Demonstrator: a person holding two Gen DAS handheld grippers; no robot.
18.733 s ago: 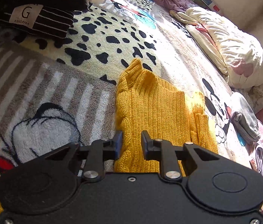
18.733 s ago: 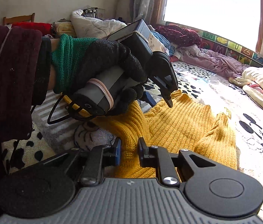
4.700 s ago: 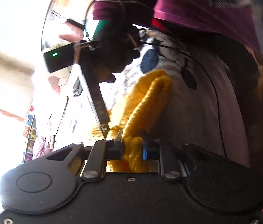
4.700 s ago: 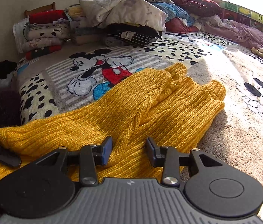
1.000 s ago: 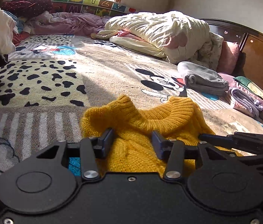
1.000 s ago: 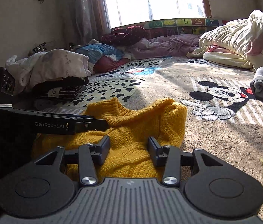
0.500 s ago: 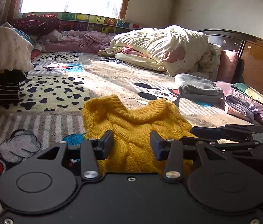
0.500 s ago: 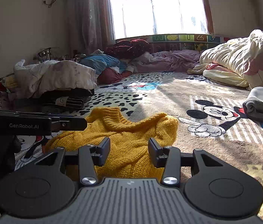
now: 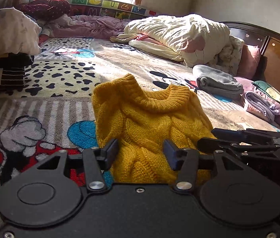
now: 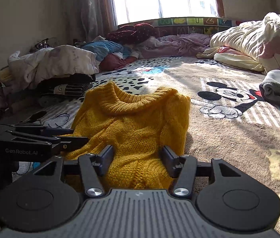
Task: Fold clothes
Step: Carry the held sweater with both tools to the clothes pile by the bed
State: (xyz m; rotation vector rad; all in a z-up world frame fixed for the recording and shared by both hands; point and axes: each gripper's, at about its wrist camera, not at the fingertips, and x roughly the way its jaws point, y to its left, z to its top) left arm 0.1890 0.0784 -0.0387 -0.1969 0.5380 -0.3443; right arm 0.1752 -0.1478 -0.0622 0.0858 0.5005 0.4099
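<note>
Folded now into a compact bundle, the sweater (image 9: 149, 123) no longer lies spread long across the blanket (image 9: 46, 107) as it did seconds ago; its ribbed collar faces the far side, toward the window. It sits near both cameras, on the striped cartoon part of the blanket.

Chunky cable knit looks soft, thick and springy, fairly light, not slippery; folds will likely puff back up. Best hold, I judge, is a doubled edge near the hem corners, pinching through both layers.

Left gripper (image 9: 140, 151) and right gripper (image 10: 137, 156) sit side by side at the near edge, jaws moderately apart and opening, knit between them but pads not pressing.

Further left lies a striped garment (image 9: 3, 75); far right, a grey roll (image 9: 217, 83) and a cream duvet (image 9: 179, 35).
</note>
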